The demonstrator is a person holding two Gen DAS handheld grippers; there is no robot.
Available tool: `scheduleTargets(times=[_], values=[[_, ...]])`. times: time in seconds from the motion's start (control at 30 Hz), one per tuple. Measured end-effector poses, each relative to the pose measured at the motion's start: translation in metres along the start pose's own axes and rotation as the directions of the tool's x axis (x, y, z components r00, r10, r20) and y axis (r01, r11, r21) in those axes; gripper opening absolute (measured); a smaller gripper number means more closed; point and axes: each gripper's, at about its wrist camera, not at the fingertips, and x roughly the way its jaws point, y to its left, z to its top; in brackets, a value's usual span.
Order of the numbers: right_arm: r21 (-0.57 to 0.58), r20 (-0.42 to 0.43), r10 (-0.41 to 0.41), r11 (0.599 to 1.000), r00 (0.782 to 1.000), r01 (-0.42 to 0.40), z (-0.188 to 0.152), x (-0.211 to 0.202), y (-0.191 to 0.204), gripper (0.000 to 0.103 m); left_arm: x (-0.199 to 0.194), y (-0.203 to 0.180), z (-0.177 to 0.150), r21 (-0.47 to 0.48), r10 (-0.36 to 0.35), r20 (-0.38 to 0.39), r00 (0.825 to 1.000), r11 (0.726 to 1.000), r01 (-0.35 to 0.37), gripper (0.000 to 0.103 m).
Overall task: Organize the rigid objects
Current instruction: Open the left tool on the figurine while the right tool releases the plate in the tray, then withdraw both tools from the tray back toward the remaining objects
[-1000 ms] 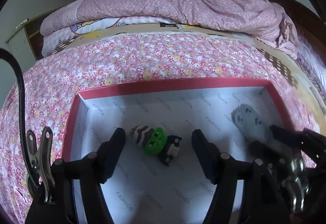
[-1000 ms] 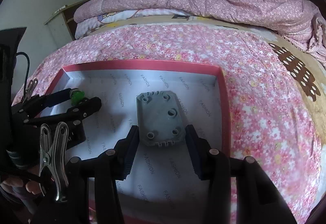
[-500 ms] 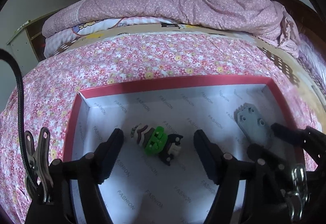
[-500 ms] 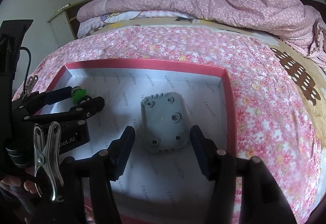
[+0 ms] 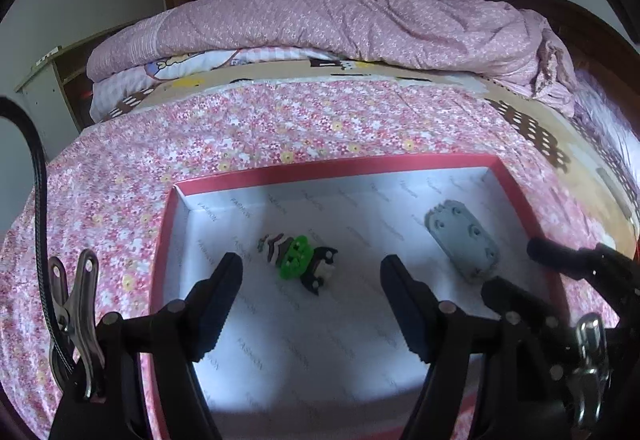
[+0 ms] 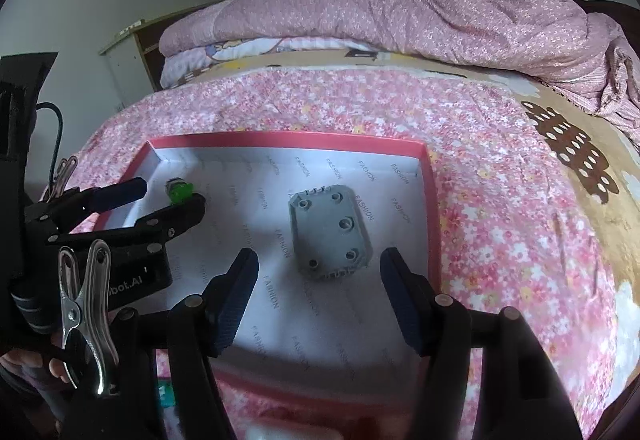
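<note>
A red-rimmed box [image 5: 340, 164] with white lining lies on the bed. Inside it at the left lies a small green, black and striped toy [image 5: 298, 262]; a flat grey plate [image 5: 462, 240] with round holes lies at the right. My left gripper [image 5: 311, 264] hovers open above and short of the toy, not touching it. My right gripper [image 6: 319, 256] hangs just short of the grey plate [image 6: 330, 232], its jaws opening and the pads clear of the plate's sides. Each gripper shows in the other's view: the right gripper [image 5: 514, 266] and the left gripper [image 6: 170, 194].
The box [image 6: 280, 138] rests on a pink flowered bedspread [image 5: 280, 120]. A folded pink quilt [image 5: 340, 24] is piled at the far end of the bed. A low cabinet [image 5: 44, 88] stands at the far left. A person's fingers [image 6: 24, 360] hold the left tool.
Both grippers have drawn back and risen from the box floor. The right jaws have widened away from the grey plate, which stays lying in the box. The toy has not moved.
</note>
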Motion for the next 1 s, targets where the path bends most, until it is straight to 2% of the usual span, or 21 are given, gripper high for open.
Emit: scheduleTargets(times=[0.4,1.0], values=[[-0.027,0.024,-0.001,1.0,1.0,0.001,-0.014,-0.037,0.012,0.065,-0.045,-0.004,-0.025,-0.001,-0.008,0.024,1.0,1.0,0.008,0.075],[-0.057,-0.007,-0.016,0.998,1.0,0.016,-0.053,-0.077,0.02,0.065,-0.087,-0.009,-0.07,-0.011,-0.033,-0.008,0.999,0.999,0.033,0.075]])
